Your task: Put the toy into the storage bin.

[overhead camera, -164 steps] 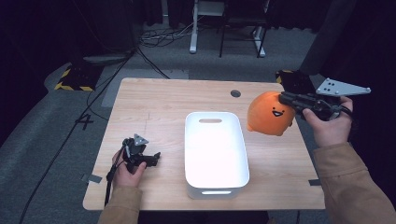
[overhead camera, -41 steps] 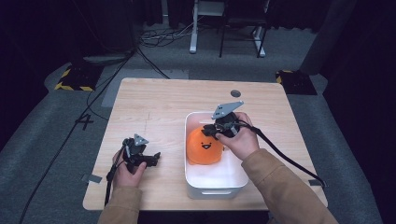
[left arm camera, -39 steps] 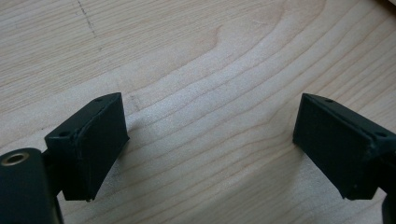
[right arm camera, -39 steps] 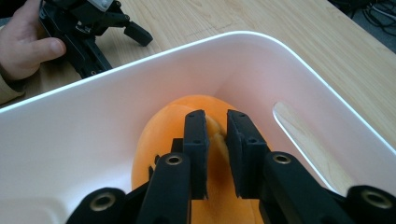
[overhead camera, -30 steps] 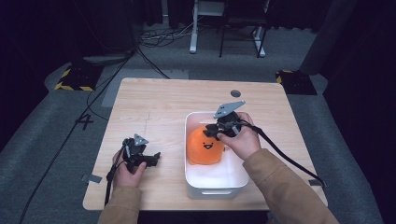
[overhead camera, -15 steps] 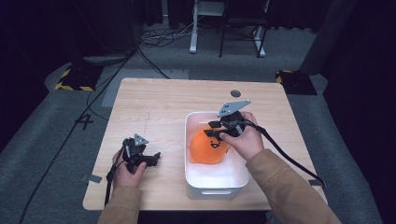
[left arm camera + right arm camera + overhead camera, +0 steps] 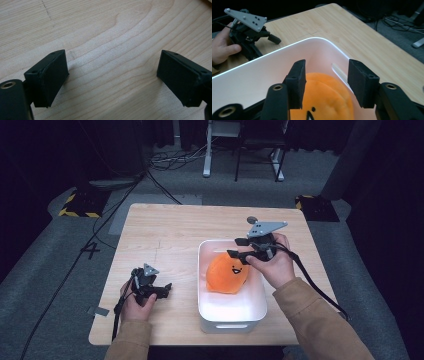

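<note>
Round orange plush toy with a stitched face [image 7: 228, 272] lies inside white plastic bin [image 7: 210, 307]. Right gripper [image 7: 325, 82]: jaws just opening, part-wide above it, nothing held. Risk: a pad snags the fabric and drags the toy out. Left gripper [image 7: 112, 80] wide, empty, on wooden table [image 7: 165, 232].

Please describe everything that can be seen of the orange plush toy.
The orange plush toy is round and soft, seemingly of fuzzy fabric, with a small black smiling face. It lies inside the white bin, in its far half, face towards the person. The right gripper hangs just above it; its jaws have just been opening, they no longer press it, and nothing is between them.
</note>
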